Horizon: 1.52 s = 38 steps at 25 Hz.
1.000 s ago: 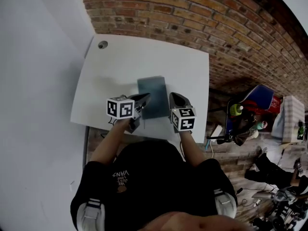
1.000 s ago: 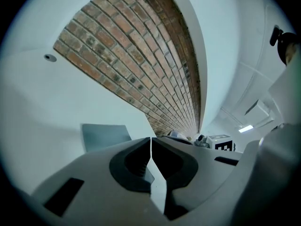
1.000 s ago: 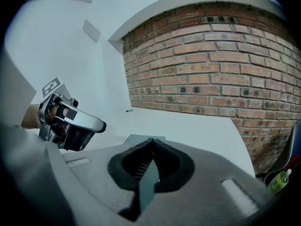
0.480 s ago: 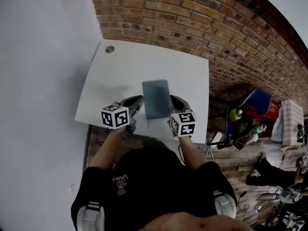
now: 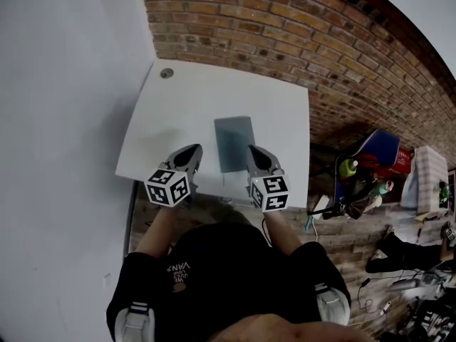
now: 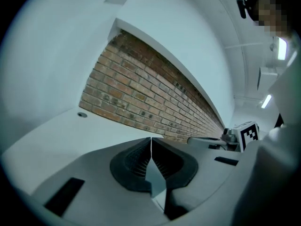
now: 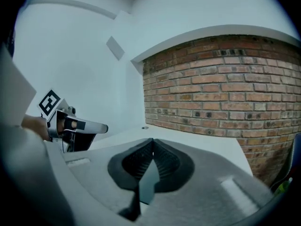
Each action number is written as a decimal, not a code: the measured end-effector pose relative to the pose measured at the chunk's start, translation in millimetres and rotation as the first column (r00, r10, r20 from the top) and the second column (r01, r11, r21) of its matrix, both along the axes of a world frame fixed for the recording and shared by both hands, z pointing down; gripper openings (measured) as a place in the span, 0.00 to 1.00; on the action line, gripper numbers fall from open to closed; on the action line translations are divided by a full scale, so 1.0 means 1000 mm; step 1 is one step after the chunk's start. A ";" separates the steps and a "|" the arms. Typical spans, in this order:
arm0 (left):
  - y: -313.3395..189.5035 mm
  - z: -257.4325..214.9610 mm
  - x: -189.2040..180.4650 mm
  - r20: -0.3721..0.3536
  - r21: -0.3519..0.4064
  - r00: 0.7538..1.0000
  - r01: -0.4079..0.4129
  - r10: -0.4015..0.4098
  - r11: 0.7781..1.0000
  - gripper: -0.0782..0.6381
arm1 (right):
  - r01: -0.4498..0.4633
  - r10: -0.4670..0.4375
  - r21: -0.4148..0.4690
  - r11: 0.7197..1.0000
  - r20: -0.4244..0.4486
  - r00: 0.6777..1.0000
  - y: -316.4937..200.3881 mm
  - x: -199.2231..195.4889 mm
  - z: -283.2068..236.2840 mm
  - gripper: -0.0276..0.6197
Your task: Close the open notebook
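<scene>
A grey-blue notebook (image 5: pixel 234 142) lies closed and flat on the white table (image 5: pixel 185 98), near its front edge. My left gripper (image 5: pixel 192 150) hovers to the notebook's left, jaws shut with nothing between them. My right gripper (image 5: pixel 254 150) is just right of the notebook's near corner, also shut and empty. Both grippers sit above the table's front edge, apart from the notebook. In the left gripper view the shut left gripper (image 6: pixel 151 140) faces the brick wall and the right gripper's marker cube (image 6: pixel 249 133). In the right gripper view the shut right gripper (image 7: pixel 152 141) shows, with the left gripper (image 7: pixel 77 126) at the left.
A brick wall (image 5: pixel 285 34) runs behind the table and a white wall (image 5: pixel 57 84) stands at its left. A round cable hole (image 5: pixel 167 73) sits at the table's far left corner. A chair with bags and bottles (image 5: pixel 370 169) stands on the floor to the right.
Both grippers have drawn back from the notebook toward the table's front edge and risen. The left gripper has rolled. The notebook stays closed in the same spot.
</scene>
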<state>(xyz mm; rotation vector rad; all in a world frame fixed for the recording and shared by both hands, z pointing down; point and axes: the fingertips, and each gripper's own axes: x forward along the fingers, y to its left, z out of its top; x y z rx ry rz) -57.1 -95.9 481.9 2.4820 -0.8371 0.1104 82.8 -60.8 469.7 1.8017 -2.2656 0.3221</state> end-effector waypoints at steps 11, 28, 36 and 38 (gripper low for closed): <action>0.031 -0.001 -0.036 0.041 0.085 0.998 0.043 -0.047 0.995 0.12 | 0.037 -0.038 0.020 0.999 0.012 0.999 0.029 -0.035 0.000 0.04; 0.074 0.021 -0.077 0.130 0.103 0.982 0.121 -0.134 0.987 0.12 | 0.061 -0.061 -0.007 0.998 0.012 0.998 0.064 -0.057 0.014 0.04; 0.075 0.025 -0.083 0.136 0.093 0.979 0.139 -0.151 0.986 0.12 | 0.062 -0.062 -0.026 0.998 0.001 0.998 0.066 -0.054 0.019 0.04; 0.076 0.027 -0.084 0.144 0.093 0.977 0.147 -0.159 0.985 0.12 | 0.066 -0.066 -0.031 0.997 -0.003 0.998 0.067 -0.054 0.020 0.04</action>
